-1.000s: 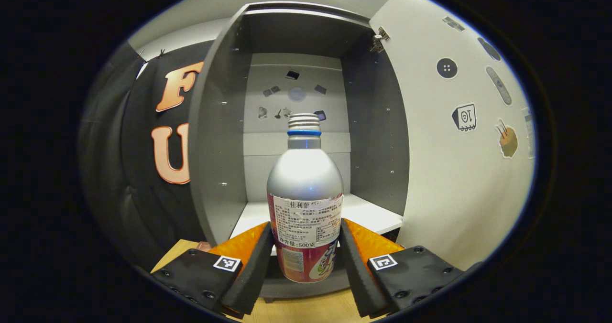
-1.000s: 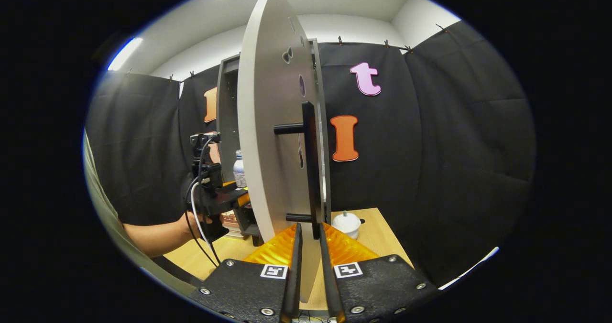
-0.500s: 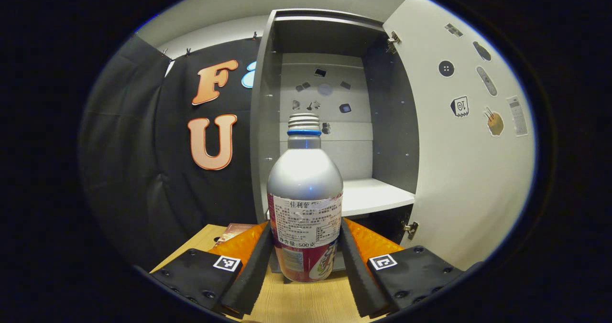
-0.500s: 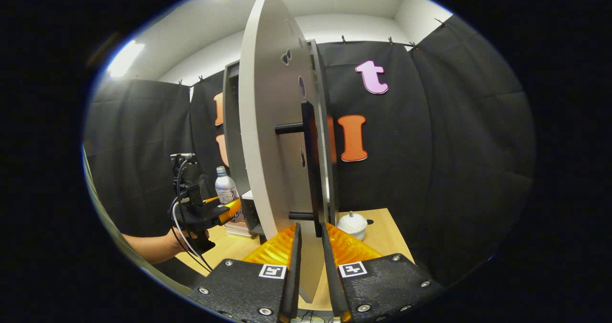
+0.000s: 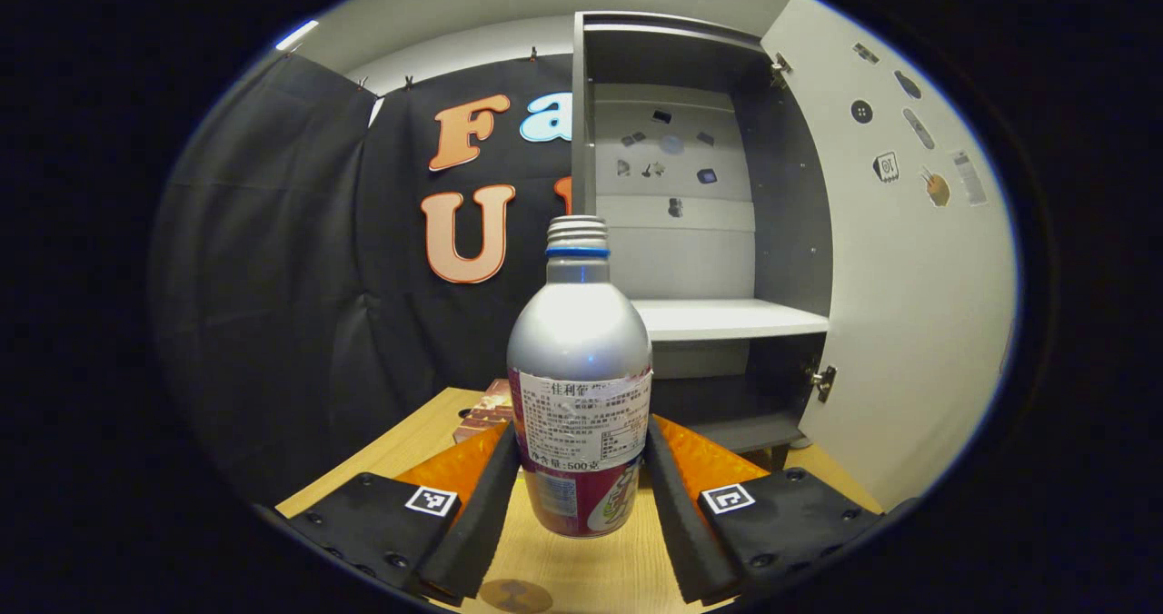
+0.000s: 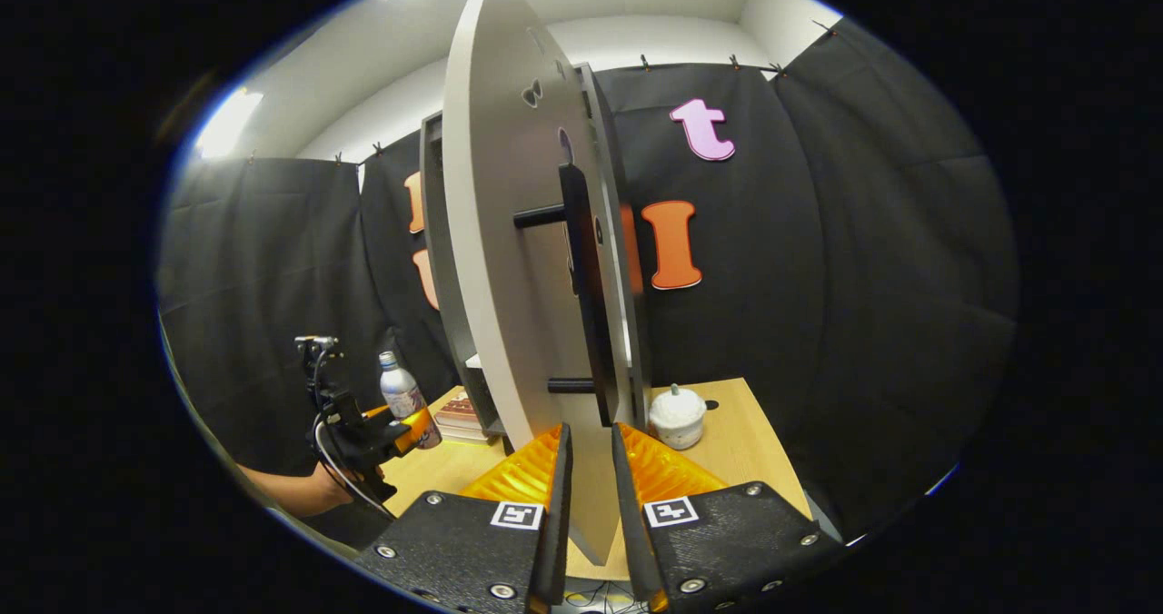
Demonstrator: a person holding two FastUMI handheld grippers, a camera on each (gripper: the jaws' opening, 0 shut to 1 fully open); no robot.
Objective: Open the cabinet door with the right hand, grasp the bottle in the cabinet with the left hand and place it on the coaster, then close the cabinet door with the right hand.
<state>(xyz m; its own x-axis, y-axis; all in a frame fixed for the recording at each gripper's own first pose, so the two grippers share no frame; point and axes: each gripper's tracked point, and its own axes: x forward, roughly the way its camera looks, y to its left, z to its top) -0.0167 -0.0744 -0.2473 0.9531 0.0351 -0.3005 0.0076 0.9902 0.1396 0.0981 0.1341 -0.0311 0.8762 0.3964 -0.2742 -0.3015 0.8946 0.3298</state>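
A silver bottle [image 5: 580, 387] with a ribbed neck and a printed label is upright between my left gripper's [image 5: 581, 437] fingers, which are shut on its lower body. It hangs above the wooden table [image 5: 581, 569], outside the open grey cabinet [image 5: 690, 232]. A round brown coaster [image 5: 515, 594] lies on the table just below and in front. In the right gripper view, my right gripper [image 6: 591, 432] grips the lower edge of the open cabinet door [image 6: 509, 260], below its black bar handle [image 6: 581, 287]. The left gripper [image 6: 400, 423] and bottle [image 6: 397, 387] are far off at the left.
The cabinet's white shelf [image 5: 727, 319] is bare. A stack of books [image 5: 486, 410] lies on the table by the cabinet's foot. A white lidded pot [image 6: 677, 414] stands on the table right of the door. A person's hand [image 6: 304, 491] holds the left gripper.
My left gripper has drawn the bottle out of the cabinet, back and to the left, lower over the table; the coaster has come into view. My right gripper stays on the door.
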